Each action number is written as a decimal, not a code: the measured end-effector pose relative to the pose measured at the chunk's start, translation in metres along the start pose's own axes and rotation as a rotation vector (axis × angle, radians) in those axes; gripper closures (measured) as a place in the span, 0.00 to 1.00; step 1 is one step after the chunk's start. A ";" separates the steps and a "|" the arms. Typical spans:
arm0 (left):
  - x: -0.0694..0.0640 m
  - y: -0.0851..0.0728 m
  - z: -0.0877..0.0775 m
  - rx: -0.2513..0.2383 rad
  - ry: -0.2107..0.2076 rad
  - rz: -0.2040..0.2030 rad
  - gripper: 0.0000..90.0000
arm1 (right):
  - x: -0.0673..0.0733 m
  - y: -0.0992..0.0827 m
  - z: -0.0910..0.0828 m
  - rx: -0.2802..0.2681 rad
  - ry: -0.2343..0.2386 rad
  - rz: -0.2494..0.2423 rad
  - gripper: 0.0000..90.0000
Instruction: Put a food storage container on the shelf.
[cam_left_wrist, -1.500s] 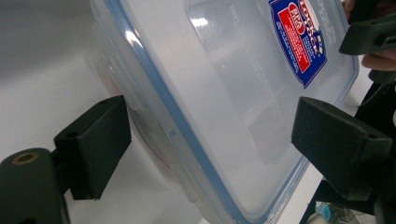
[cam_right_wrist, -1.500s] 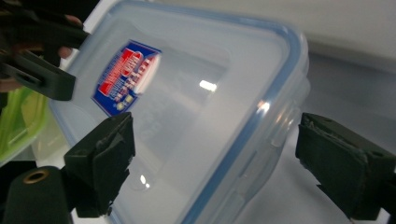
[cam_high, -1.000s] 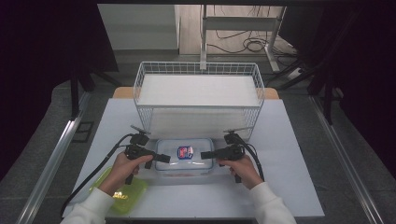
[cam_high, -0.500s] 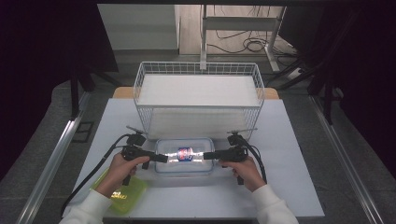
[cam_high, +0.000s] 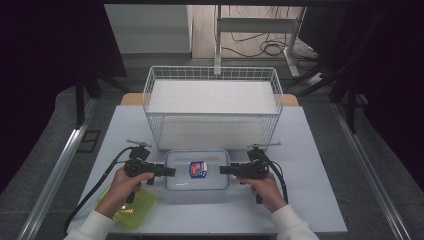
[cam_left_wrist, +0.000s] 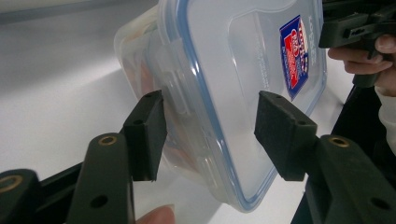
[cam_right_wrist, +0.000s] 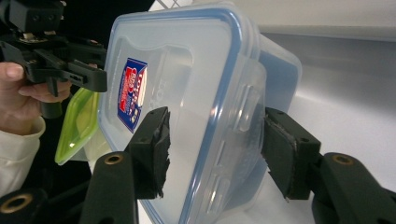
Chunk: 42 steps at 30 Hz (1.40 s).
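A clear plastic food box (cam_high: 197, 170) with a blue-rimmed lid and a red-and-blue label lies flat on the white table in front of the wire basket. My left gripper (cam_high: 172, 171) reaches in at its left end and my right gripper (cam_high: 222, 170) at its right end. In the left gripper view the box's rim and side latch (cam_left_wrist: 175, 88) sit between the jaws of the left gripper (cam_left_wrist: 210, 126), with a gap at the lid-side pad. In the right gripper view the right gripper (cam_right_wrist: 215, 140) straddles the opposite rim the same way. Both pairs of jaws have just been closing.
A white wire basket (cam_high: 150, 92) stands just behind the box. A lime-green plastic piece (cam_high: 127, 210) lies under the left forearm near the table's front edge. Bare table (cam_high: 310, 200) stretches to the right of the hands.
Both grippers' jaws have narrowed around the ends of the box. The hands and the box have stayed where they were.
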<state>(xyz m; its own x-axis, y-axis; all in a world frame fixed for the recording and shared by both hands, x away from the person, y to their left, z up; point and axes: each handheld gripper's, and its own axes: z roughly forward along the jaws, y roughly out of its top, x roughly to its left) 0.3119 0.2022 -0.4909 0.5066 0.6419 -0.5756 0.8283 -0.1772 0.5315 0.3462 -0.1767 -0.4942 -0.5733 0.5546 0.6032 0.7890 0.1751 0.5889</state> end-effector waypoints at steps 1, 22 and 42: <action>0.000 0.000 0.000 0.000 0.000 0.000 0.51 | 0.000 -0.001 -0.001 -0.004 0.001 -0.004 0.50; -0.008 -0.007 -0.005 -0.036 0.012 0.026 0.55 | 0.009 -0.007 -0.006 -0.018 -0.019 -0.014 0.53; -0.021 -0.006 -0.019 -0.117 0.004 0.072 0.59 | 0.019 -0.004 -0.018 -0.055 -0.007 -0.057 0.55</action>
<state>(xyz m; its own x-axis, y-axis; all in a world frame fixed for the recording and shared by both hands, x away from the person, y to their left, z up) 0.2924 0.2038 -0.4704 0.5624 0.6340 -0.5308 0.7562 -0.1348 0.6403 0.3282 -0.1818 -0.4758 -0.6151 0.5504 0.5646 0.7420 0.1619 0.6505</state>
